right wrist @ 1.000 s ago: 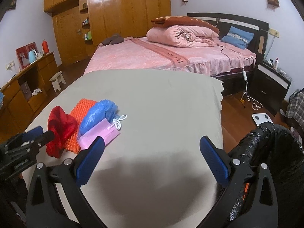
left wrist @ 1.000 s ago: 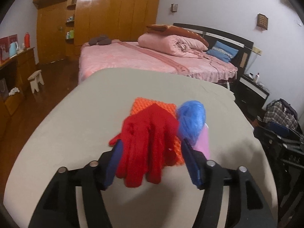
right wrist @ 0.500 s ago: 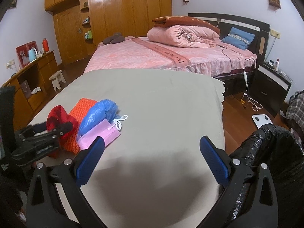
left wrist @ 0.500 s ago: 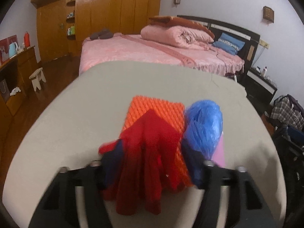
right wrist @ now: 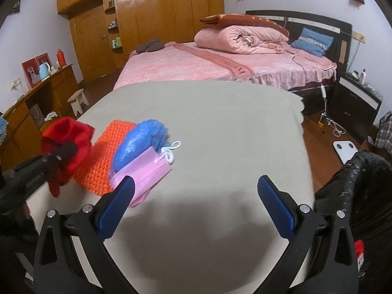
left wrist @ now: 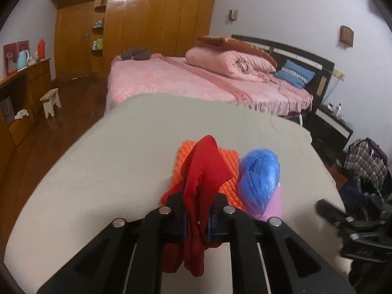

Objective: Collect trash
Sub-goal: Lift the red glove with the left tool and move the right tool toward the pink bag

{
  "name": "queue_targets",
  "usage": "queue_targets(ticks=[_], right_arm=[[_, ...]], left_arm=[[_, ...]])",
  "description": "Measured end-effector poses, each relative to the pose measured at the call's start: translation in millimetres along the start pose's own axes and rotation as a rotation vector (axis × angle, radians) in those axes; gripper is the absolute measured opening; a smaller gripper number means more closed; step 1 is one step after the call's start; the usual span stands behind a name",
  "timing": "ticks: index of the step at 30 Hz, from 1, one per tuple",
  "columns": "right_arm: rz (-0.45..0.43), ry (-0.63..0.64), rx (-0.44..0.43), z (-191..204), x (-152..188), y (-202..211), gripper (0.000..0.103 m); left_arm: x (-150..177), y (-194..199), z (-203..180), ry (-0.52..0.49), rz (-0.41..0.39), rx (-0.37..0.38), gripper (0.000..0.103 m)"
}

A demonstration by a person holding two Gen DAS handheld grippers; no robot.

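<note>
My left gripper [left wrist: 196, 218] is shut on a red knit glove [left wrist: 203, 171] and holds it lifted off the beige table [left wrist: 110, 166]; the glove hangs between the jaws. In the right wrist view the glove [right wrist: 68, 134] hangs at the far left in the left gripper [right wrist: 61, 152]. An orange knit cloth [right wrist: 105, 156], a crumpled blue plastic bag [right wrist: 139, 139] and a pink pouch [right wrist: 147, 169] with a white cord lie together on the table. My right gripper [right wrist: 196, 205] is open and empty above the table's near side.
A black trash bag [right wrist: 362, 191] stands open at the table's right edge, with something red low beside it. A pink bed [right wrist: 220, 66] lies beyond the table. A wooden desk [left wrist: 22, 90] and small stool [left wrist: 51, 100] stand left. Bags sit on the floor right [left wrist: 367, 161].
My left gripper closed on the red glove and lifted it off the orange cloth. The right gripper stayed in place, open.
</note>
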State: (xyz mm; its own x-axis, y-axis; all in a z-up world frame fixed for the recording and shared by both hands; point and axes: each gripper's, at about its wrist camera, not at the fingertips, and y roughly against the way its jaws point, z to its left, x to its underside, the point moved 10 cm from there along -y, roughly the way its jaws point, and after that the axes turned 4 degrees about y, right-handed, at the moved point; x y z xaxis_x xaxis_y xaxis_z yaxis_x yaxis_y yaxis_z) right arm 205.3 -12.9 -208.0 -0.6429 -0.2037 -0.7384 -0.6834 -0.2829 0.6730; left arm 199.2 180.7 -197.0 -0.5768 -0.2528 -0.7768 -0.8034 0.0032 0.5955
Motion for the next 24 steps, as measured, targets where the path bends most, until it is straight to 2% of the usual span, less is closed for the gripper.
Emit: queue_targets(ticks=[7,13,19,24], right_arm=[[0.052,0.003,-0.051,33,7,-21,0.097],[0.116,0.052,-0.035,51,14,-40,0.097],[0.149,0.038,0.004,37,18,-44,0.097],[0.152,0.029,0.089,1,23,-31,0.097]], left_arm=[[5,6,21,-0.002,0.007,-0.042,0.011],[6,3,31,0.018,0.012,-0.057,0.011],[9,0,31,0.023,0.017,-0.052,0.011],[16,0,24,0.012,0.022,-0.038,0.011]])
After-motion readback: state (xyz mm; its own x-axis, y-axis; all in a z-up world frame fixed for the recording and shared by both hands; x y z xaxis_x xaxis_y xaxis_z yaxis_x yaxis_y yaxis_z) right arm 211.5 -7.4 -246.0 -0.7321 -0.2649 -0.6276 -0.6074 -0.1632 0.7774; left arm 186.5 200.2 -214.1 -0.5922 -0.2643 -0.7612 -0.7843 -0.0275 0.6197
